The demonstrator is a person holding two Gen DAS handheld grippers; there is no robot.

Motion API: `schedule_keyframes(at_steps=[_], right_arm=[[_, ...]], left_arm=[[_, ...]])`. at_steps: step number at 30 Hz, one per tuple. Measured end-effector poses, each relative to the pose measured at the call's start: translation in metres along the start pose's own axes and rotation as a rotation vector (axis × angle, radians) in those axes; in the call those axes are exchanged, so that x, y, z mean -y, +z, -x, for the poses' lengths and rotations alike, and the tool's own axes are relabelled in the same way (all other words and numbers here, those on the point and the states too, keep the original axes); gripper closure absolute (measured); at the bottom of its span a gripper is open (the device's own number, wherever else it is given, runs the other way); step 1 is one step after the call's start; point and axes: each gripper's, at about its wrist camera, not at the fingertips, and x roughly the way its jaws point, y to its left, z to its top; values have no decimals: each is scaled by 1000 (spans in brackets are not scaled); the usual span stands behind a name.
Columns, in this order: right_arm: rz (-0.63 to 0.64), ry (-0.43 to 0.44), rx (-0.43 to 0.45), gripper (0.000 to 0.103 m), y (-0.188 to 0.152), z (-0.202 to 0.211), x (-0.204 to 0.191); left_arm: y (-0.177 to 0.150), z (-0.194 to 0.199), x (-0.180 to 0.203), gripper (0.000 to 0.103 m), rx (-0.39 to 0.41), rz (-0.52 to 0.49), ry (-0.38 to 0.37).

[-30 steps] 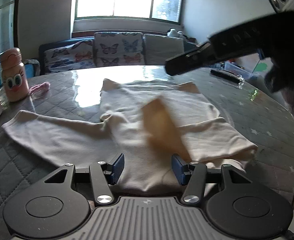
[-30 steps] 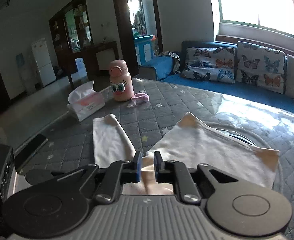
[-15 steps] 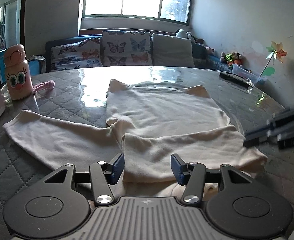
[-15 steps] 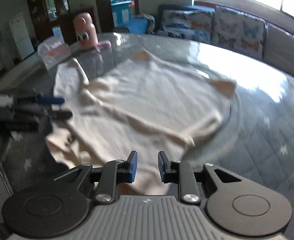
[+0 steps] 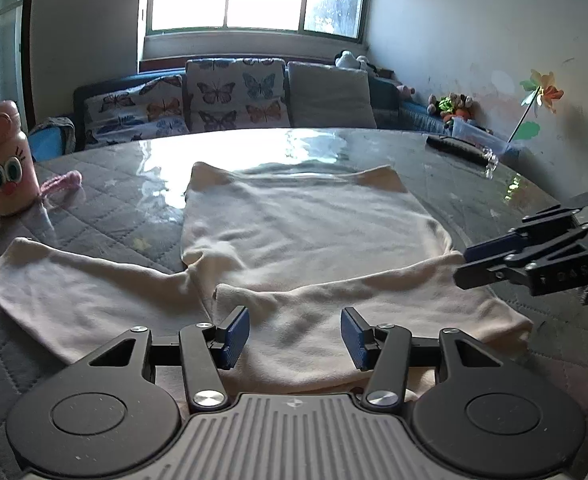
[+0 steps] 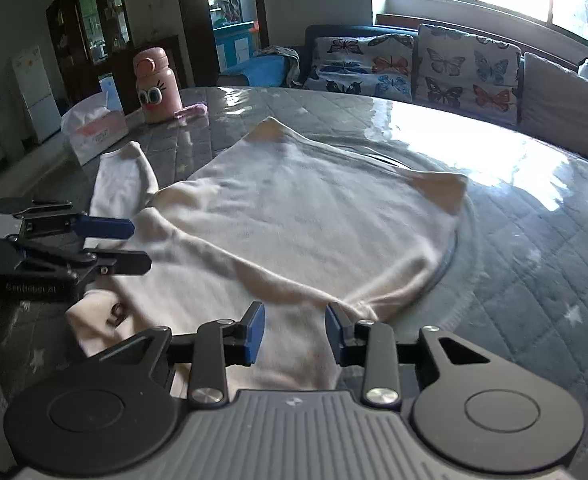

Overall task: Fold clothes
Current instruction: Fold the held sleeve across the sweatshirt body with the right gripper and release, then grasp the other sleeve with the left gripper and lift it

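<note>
A round table [image 5: 106,216] under a quilted grey cover with a glossy clear sheet fills both views; its near rim is cut off by the gripper bodies. On it lies a cream long-sleeved shirt [image 5: 310,236], spread flat with the hem toward the sofa [image 5: 230,96]. One sleeve reaches out to the left in the left wrist view; the other is folded across the chest. The collar end is hidden under the gripper bodies, so how it lies cannot be made out.

The left gripper [image 5: 295,336] sits over the near edge of the shirt, with the folded sleeve's cuff just ahead of its spread fingers, which grip nothing.

The right gripper [image 6: 294,332] is over the shirt's shoulder, where the fabric bunches. Its jaws have just been opening; cloth lies between and below the pads, but they do not pinch it.

A pink bottle [image 6: 156,88] and a tissue box [image 6: 94,128] stand well apart from the shirt.
</note>
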Motion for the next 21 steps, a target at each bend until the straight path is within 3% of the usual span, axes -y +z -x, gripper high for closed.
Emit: schedule_keyframes(at_steps=[7,11,21], right_arm=[[-29,-4,-25,68,-5,-14,6],[-17,-7,-26,62,-3,-15,1],[106,64,-27,62,20,-30,-42]], left_arm=[[-1,0,-18,51,0,49,2],[5,7,-34,51,32,79,44],[14,15,-117,51,49,257,371]])
